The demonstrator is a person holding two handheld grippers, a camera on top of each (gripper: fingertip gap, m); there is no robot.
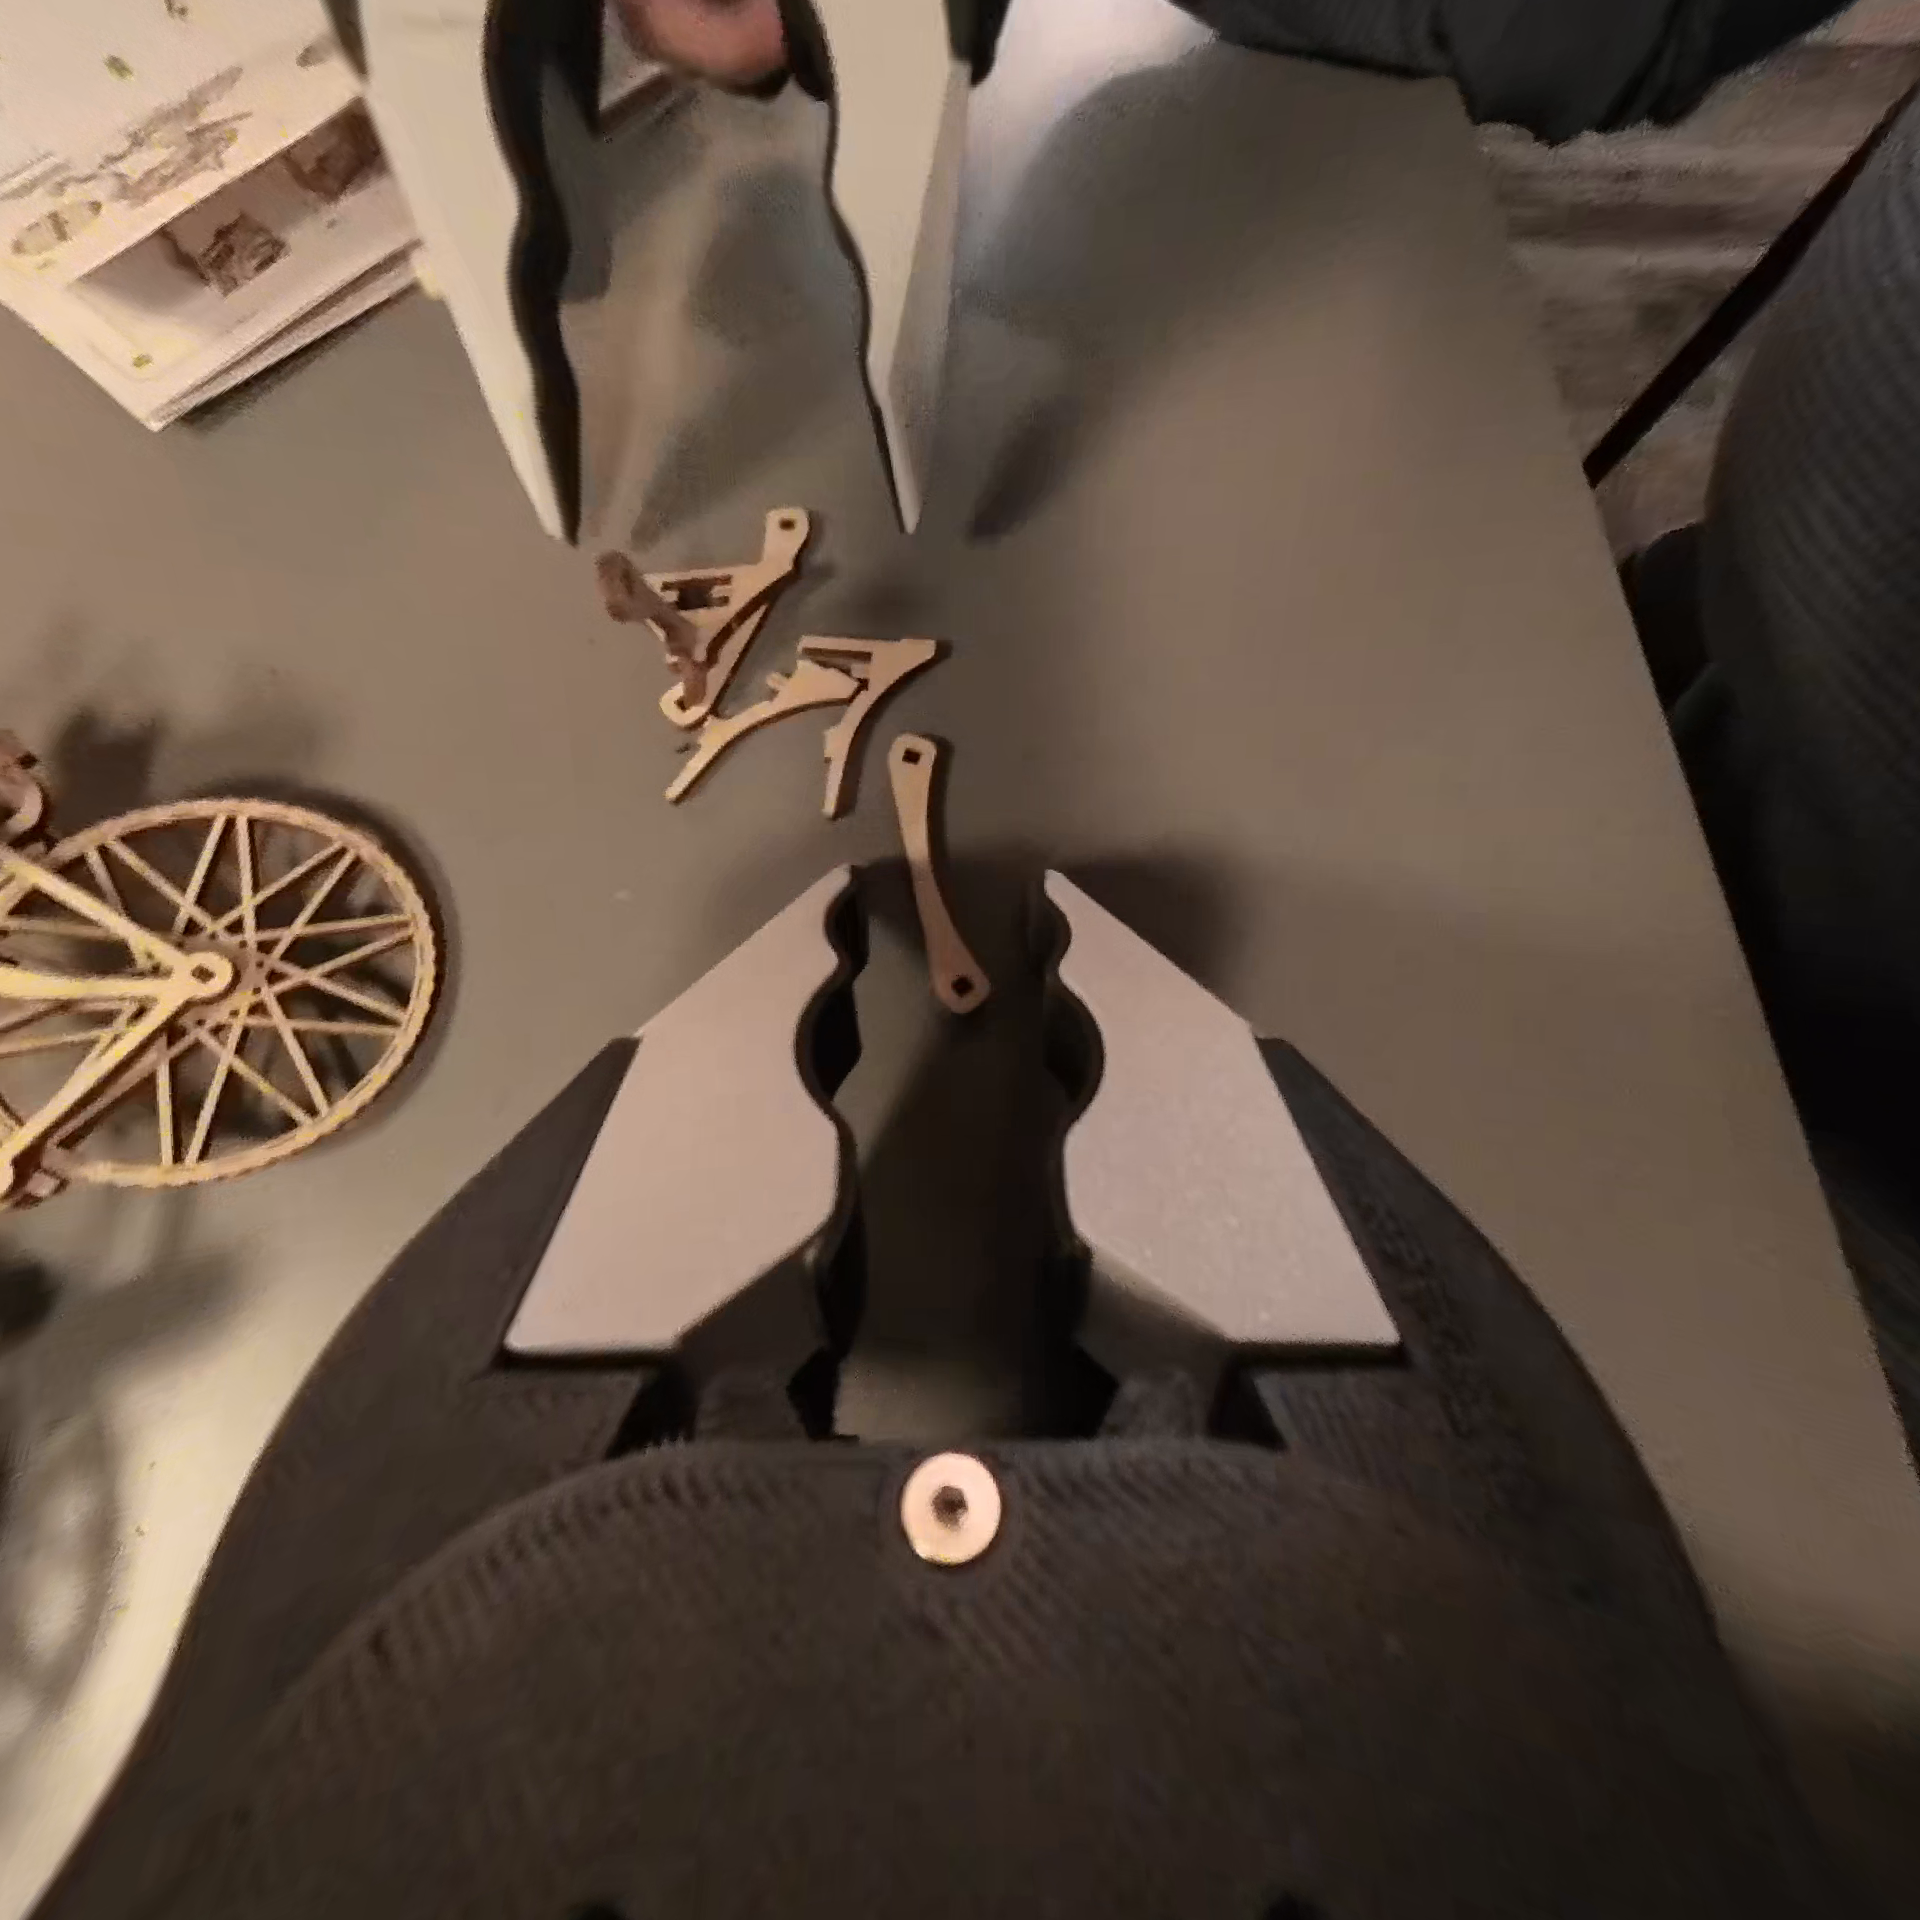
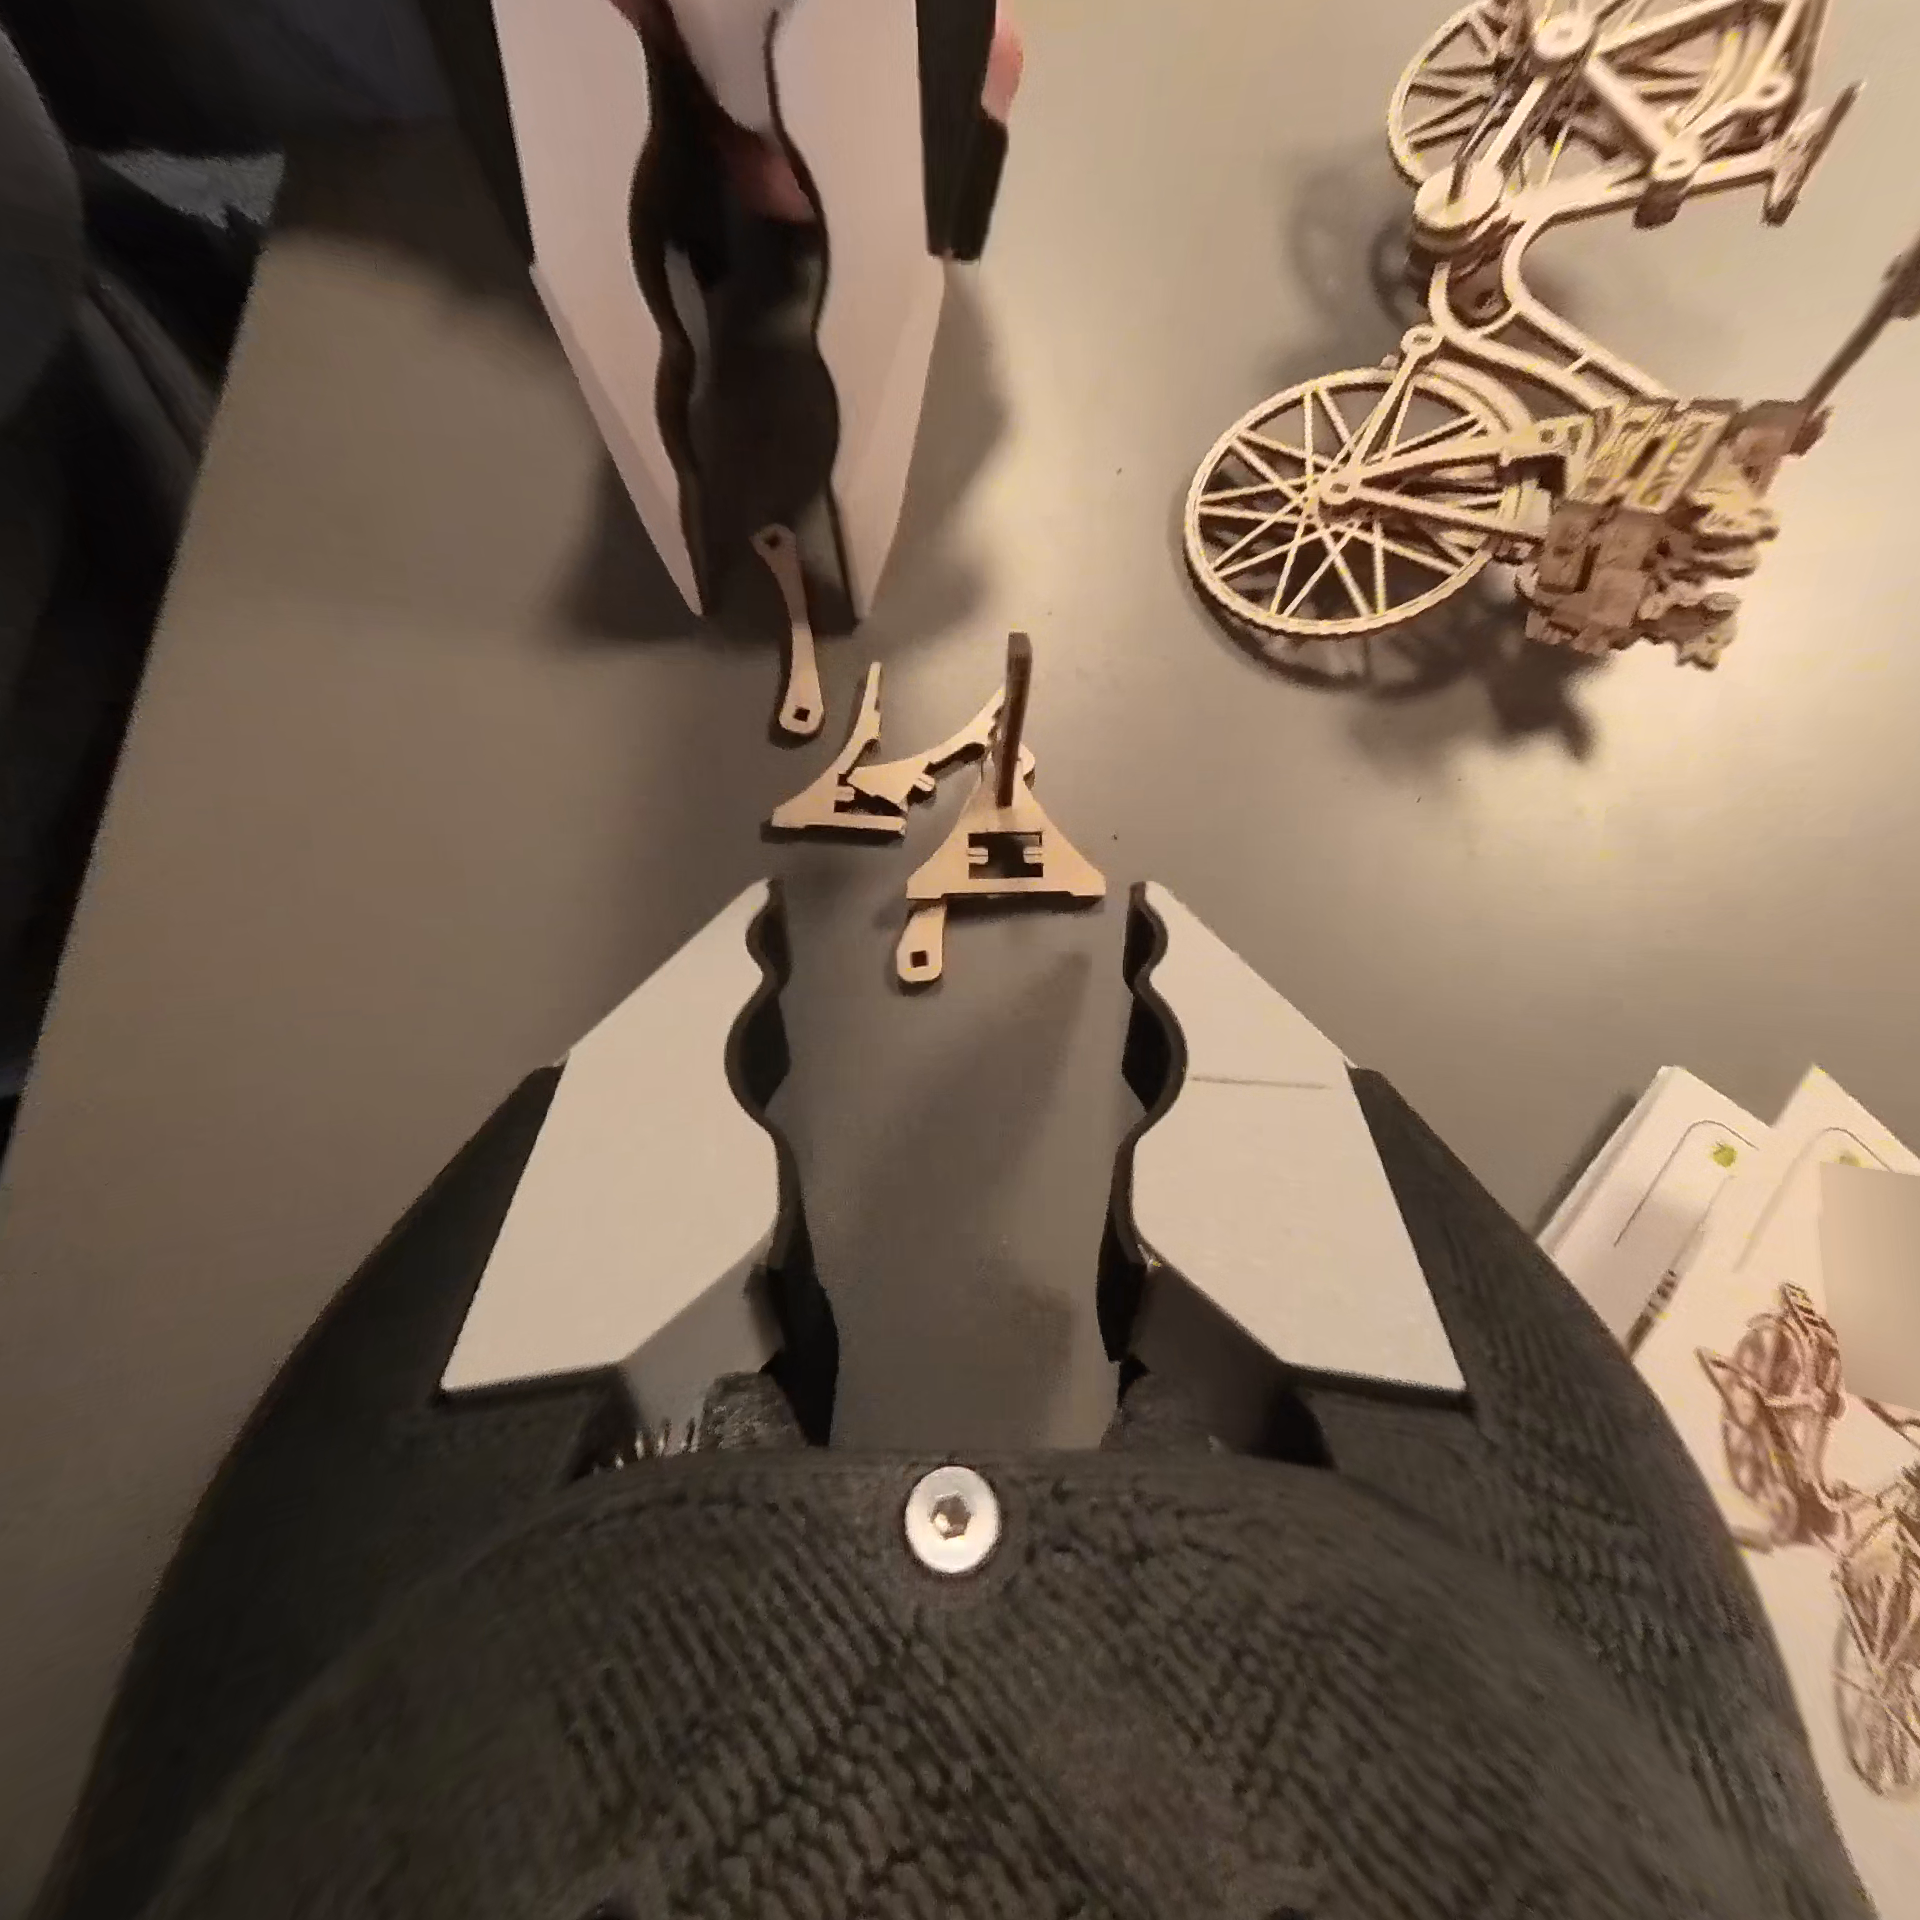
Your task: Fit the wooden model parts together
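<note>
Curved wooden strip (image 1: 925,868) lies between left tool's (image 1: 951,883) spread fingers, unclamped.

You have grey table (image 1: 1195,520): three loose wooden parts (image 1: 831,707) mid-surface, wooden bicycle model (image 2: 1455,436) alongside, booklets (image 1: 197,208) at corner.

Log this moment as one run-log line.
left gripper: open, straddling thin curved wooden lever | right gripper: open, empty, near triangular wooden bracket | parts: unjoined on grey table

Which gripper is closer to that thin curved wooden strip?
Left. The left gripper has the curved strip lying between its open fingertips; the right gripper sits beyond the two triangular pieces.
</note>
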